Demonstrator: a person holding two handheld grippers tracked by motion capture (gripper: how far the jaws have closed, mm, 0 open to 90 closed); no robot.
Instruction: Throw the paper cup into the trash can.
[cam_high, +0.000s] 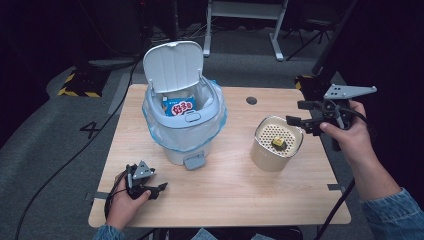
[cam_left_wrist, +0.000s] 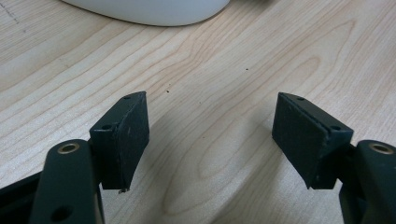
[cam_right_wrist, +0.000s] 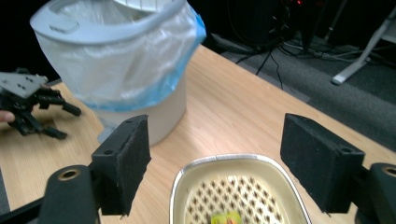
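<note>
Wood table, bin, pkt text unreadable

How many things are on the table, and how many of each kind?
Bins: 1, bin, lid up, packet inside.
Baskets: 1, basket, yellow bit inside.
Packets: 1.
Yellow bits: 1.
Grippers: 2, left gripper low at the table, right gripper above the basket.
Total: 6.

1 bin, 1 container, 2 tools
</note>
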